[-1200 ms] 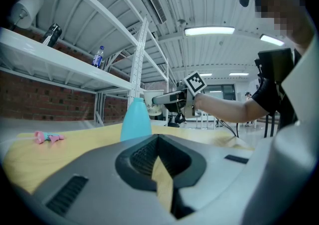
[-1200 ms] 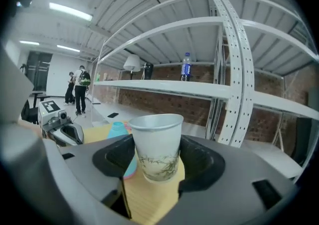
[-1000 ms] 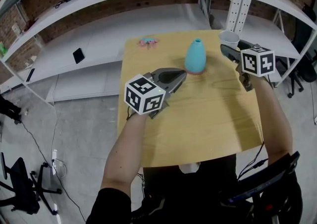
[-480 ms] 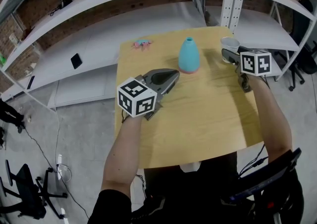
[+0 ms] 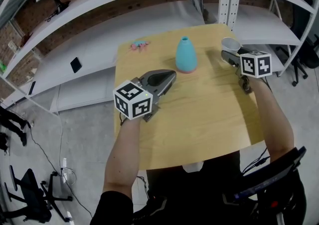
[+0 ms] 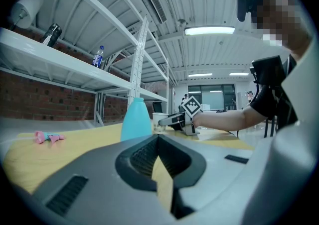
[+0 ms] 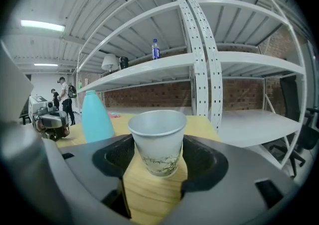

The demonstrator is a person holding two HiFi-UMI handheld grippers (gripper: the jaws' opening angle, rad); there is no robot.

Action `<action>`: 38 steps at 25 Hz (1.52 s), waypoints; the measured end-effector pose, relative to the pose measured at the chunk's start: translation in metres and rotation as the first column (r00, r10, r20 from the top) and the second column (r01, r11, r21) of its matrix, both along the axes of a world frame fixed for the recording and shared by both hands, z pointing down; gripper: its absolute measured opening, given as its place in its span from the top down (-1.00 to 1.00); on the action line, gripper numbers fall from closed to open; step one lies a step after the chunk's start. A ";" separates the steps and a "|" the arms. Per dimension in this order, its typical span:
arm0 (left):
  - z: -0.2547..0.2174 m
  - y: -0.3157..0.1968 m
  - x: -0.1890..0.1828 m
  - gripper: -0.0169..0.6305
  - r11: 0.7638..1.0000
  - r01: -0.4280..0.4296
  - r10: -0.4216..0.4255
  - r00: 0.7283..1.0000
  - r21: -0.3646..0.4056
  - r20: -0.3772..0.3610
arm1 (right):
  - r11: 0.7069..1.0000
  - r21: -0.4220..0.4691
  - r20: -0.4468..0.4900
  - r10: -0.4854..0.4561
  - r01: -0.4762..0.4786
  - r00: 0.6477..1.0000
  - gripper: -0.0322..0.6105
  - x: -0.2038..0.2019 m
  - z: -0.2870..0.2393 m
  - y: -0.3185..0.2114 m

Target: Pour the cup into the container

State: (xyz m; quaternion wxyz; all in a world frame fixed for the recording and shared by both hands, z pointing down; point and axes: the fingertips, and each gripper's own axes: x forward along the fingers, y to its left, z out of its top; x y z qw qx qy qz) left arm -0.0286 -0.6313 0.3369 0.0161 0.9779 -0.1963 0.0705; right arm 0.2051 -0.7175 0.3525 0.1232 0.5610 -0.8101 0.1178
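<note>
Your right gripper is released, its jaws spread either side of the white paper cup, which stands upright on the wooden surface at the head view's upper right. Your left gripper is clenched and empty, lower left of the light blue bottle-shaped container.

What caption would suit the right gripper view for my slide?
Right gripper, jaws open, lined up on the white paper cup standing on the wooden table, blue container at left.
</note>
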 end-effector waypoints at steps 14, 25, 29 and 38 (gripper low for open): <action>0.000 -0.001 -0.001 0.94 1.000 0.002 -0.002 1.000 0.000 0.002 | 0.997 0.063 -0.014 0.039 -0.039 0.999 -0.04 0.006 -0.025 0.030; -0.001 -0.005 -0.005 0.94 0.998 0.067 -0.067 0.998 -0.006 0.004 | 0.989 0.144 0.012 -0.032 0.030 0.999 0.44 -0.024 -0.043 0.085; -0.001 -0.002 -0.006 0.94 0.998 0.070 -0.070 0.998 -0.007 0.005 | 0.984 0.174 0.036 -0.054 0.047 0.998 0.82 -0.038 -0.049 0.098; 0.001 0.024 -0.010 0.94 0.999 0.039 -0.039 0.999 -0.008 0.024 | 0.975 0.198 0.037 -0.111 0.102 0.993 0.89 -0.056 -0.054 0.120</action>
